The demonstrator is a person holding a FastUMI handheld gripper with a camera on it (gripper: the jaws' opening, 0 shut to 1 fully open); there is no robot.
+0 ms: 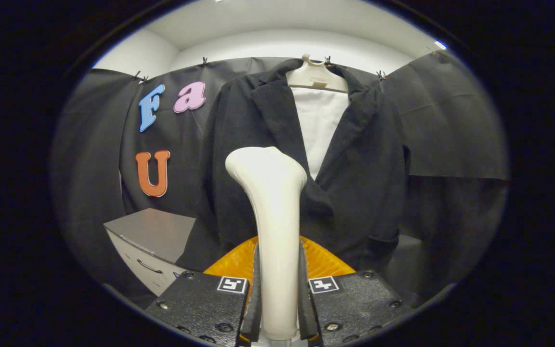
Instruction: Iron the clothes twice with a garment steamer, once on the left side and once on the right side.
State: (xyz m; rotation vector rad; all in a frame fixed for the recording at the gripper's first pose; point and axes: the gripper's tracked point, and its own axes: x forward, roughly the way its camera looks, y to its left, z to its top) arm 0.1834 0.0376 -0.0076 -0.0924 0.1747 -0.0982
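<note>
Between the two fingers of the gripper [280, 308] stands the garment steamer [275, 226], its pale handle rising straight up from them, both fingers pressed against the handle's sides low down, so the gripper is clamped narrow on it. Steamer's upper end flares into a wider rounded head, tilted slightly to the left, and that head sits in front of the jacket [306, 168]. Orange ribbed part [323, 262] shows just behind the steamer's stem, at finger level, spreading to both sides; cannot tell what it belongs to. Jacket is dark, hangs open on a pale hanger [317, 77] beyond the steamer, hanger hooked at the top of the booth's black cloth wall [451, 125]. Lapels of the jacket run down either side of a white shirt [320, 127] that shows in the opening, above and a bit right of the steamer head. Left front panel of the jacket lies directly behind the steamer head; whether head touches fabric, cannot tell. Right front panel hangs to the right of the steamer, with a pocket flap low down near the hem. Left of the jacket's lower hem stands a grey cabinet [150, 236] with a drawer handle on its front, close to the jacket's edge, apart from the steamer. Cloth wall hangs behind jacket and cabinet, clipped along its top edge.
</note>
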